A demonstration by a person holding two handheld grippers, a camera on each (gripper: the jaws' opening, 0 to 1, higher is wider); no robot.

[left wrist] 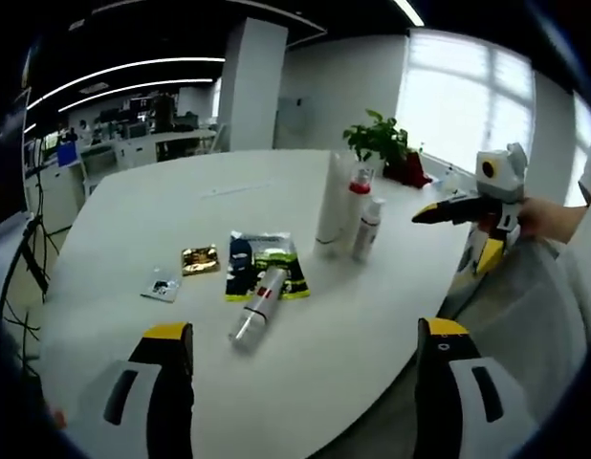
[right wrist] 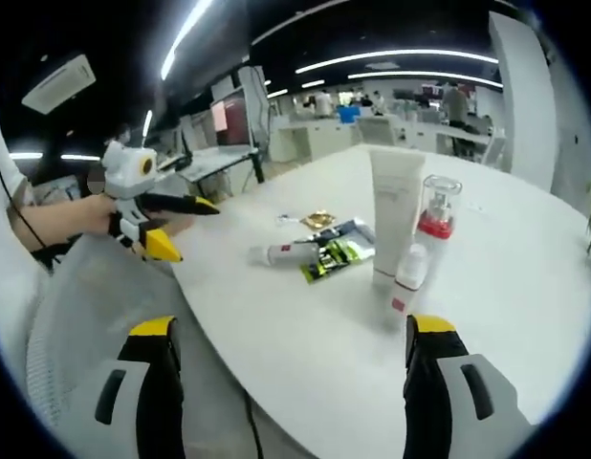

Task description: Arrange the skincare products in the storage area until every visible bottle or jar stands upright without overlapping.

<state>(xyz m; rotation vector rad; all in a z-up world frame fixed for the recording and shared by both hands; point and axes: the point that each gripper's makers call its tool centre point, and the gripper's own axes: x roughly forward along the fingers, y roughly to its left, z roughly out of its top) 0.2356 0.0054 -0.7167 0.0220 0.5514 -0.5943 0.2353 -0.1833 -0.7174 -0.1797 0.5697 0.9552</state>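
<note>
Standing upright together near the far side of the white table (left wrist: 305, 335) are three products: a tall white tube (left wrist: 331, 201), a bottle with a red collar (left wrist: 357, 206) and a small spray bottle (left wrist: 368, 229). In the left gripper view they sit close beside one another, the spray bottle nearest the table edge. One more bottle (left wrist: 257, 306), white with a red band, lies on its side, its upper end resting on a green and black packet (left wrist: 267, 266). A gold sachet (left wrist: 200, 259) lies flat just beside that packet, and a small grey sachet (left wrist: 163, 285) lies near the gold one, apart from it.

Left gripper (left wrist: 305, 359): jaws wide apart, holding nothing, poised above the near table edge with the lying bottle ahead between them. Right gripper (right wrist: 291, 368): jaws likewise wide apart and empty, off the table edge, with the spray bottle (right wrist: 407, 277) just ahead of its right jaw. In the right gripper view the tall tube (right wrist: 394, 215) and red-collared bottle (right wrist: 434, 225) stand behind it, and the lying bottle (right wrist: 284, 253) rests further left against the packet (right wrist: 336, 251).

A potted plant (left wrist: 382, 143) stands at the table's far end, by the window.
</note>
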